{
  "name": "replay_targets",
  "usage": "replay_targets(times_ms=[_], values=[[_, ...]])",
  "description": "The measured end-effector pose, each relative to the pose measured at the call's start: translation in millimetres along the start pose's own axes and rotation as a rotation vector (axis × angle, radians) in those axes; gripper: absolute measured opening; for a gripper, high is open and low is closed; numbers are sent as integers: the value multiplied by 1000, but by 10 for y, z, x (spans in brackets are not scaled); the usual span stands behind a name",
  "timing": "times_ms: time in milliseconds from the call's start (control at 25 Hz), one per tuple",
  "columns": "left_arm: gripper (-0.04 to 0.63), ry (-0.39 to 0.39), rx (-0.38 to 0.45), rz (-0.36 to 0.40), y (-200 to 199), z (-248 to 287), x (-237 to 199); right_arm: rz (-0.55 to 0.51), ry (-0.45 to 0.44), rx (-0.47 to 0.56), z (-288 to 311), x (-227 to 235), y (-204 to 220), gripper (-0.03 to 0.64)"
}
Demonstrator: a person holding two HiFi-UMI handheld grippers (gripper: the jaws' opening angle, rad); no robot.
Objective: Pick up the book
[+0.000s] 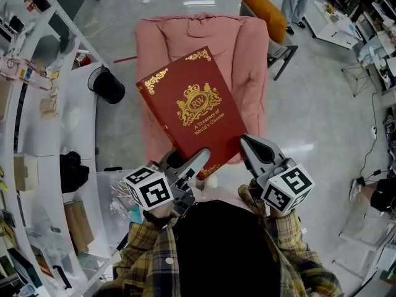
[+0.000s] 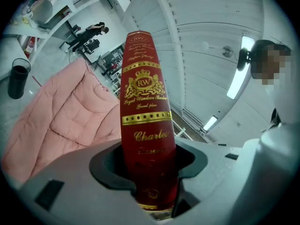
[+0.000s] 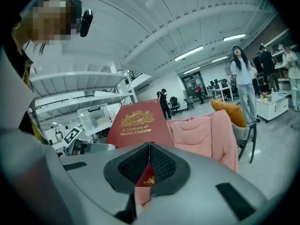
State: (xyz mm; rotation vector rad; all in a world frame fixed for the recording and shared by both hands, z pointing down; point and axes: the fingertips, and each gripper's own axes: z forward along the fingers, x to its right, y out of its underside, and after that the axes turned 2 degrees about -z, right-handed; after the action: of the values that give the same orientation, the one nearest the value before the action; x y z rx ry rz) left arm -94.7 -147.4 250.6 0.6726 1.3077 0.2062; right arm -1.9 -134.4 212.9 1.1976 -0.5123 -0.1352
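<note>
A large red book (image 1: 189, 107) with gold ornaments and the title "A Treasury of World's Classics" is held up in the air above a pink padded seat (image 1: 247, 54). My left gripper (image 1: 197, 159) is shut on the book's near end. In the left gripper view the spine (image 2: 143, 125) stands upright between the two jaws of the left gripper (image 2: 152, 175). My right gripper (image 1: 244, 140) is shut, its tips at the book's near right corner. In the right gripper view the cover (image 3: 136, 123) rises beyond the closed tips of the right gripper (image 3: 149, 145), with nothing seen pinched between them.
A black bin (image 1: 109, 85) stands left of the seat beside a white shelf unit (image 1: 37, 135). An orange cushion (image 1: 263, 5) lies on a chair behind. People (image 3: 241, 74) stand far off in the room.
</note>
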Motion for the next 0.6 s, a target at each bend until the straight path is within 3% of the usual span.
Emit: replay_targets(times_ms=[600], values=[[236,-5,11,19,43,-61,179,-49,-64,17,-32,-148,-163,18]])
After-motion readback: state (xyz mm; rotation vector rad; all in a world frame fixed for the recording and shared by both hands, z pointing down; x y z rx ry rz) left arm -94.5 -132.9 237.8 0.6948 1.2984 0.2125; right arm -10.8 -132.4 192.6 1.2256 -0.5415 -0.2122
